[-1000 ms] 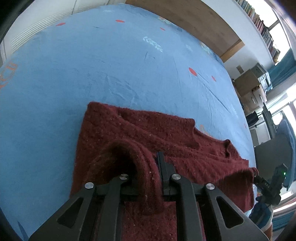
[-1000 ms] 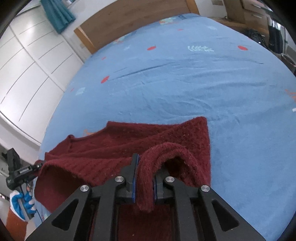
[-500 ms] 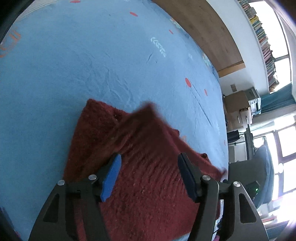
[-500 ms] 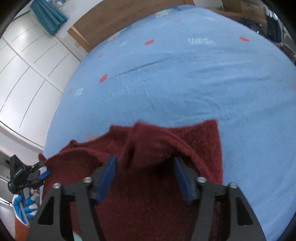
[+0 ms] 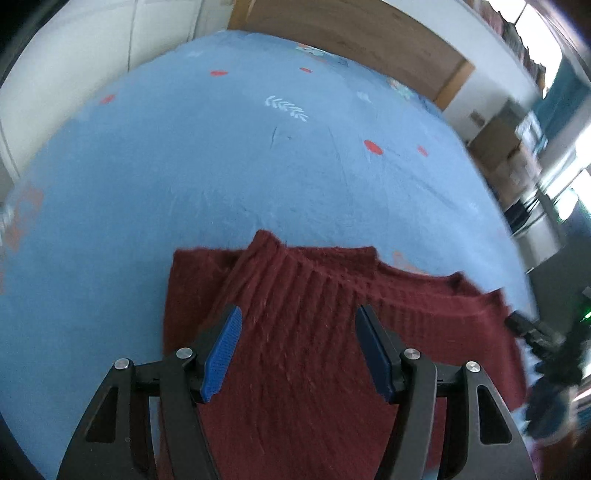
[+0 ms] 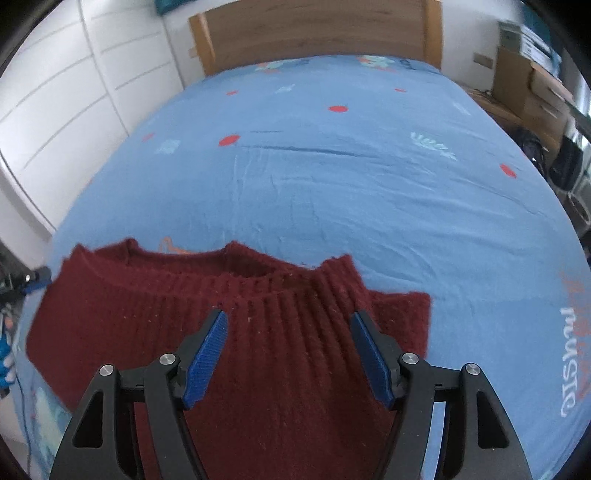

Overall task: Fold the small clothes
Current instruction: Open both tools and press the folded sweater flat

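Observation:
A dark red knitted sweater [image 5: 303, 317] lies on the blue bed sheet [image 5: 221, 166], with its ribbed edge folded over onto the body. It also shows in the right wrist view [image 6: 280, 332]. My left gripper [image 5: 299, 350] is open and empty, its blue pads above the sweater. My right gripper [image 6: 288, 354] is open and empty too, above the folded ribbed part. The right gripper shows at the right edge of the left wrist view [image 5: 546, 343].
The blue sheet [image 6: 369, 177] with red dots and leaf prints stretches far ahead to a wooden headboard [image 6: 314, 33]. White wardrobe doors [image 6: 66, 92] stand to the left. Cardboard boxes [image 6: 528, 85] and shelves stand beyond the bed's right side.
Both grippers were shut on folds of the sweater one second ago. They have opened, let the cloth drop onto the sweater, and pulled back and up.

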A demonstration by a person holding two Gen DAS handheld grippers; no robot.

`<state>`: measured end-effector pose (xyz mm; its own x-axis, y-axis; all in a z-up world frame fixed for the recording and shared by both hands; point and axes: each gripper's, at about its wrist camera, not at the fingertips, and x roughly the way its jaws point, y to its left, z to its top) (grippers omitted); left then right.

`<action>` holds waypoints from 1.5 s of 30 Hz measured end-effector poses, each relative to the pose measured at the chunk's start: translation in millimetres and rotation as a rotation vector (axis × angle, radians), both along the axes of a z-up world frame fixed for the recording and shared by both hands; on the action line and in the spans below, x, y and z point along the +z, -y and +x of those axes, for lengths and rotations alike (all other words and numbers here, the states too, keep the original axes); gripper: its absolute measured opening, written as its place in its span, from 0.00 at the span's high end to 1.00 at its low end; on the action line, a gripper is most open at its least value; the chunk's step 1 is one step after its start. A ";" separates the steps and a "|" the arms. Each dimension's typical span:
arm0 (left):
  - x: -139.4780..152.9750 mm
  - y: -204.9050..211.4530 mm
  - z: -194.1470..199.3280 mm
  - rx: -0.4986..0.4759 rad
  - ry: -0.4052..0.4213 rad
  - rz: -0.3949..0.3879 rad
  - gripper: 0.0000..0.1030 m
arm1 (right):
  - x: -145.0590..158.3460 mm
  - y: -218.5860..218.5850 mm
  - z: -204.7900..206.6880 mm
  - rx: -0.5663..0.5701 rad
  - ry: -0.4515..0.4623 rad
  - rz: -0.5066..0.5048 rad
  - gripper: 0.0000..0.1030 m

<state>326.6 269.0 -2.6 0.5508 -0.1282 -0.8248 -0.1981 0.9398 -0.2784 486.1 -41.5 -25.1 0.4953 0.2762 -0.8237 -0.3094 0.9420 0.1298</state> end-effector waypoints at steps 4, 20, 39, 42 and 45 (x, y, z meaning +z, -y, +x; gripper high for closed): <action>-32.1 5.7 8.1 -0.011 -0.046 0.141 0.44 | -17.3 -4.6 11.5 -0.015 -0.018 -0.043 0.32; -31.4 17.5 -79.3 -0.076 0.004 0.184 0.43 | -32.3 26.0 -51.1 0.006 0.003 -0.137 0.31; -52.9 50.1 -118.9 -0.017 0.071 0.295 0.39 | -37.0 31.9 -124.9 -0.059 0.047 -0.072 0.31; -55.0 51.8 -120.9 -0.013 0.077 0.298 0.38 | -36.4 32.5 -129.9 -0.060 0.048 -0.076 0.31; -56.3 51.3 -121.4 -0.014 0.078 0.291 0.37 | -36.6 34.7 -134.3 -0.059 0.047 -0.081 0.31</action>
<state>205.2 217.7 -58.9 0.6140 0.0993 -0.7831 -0.1727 0.9849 -0.0106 351.9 -76.2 -61.7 0.5474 0.1785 -0.8176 -0.2571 0.9656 0.0387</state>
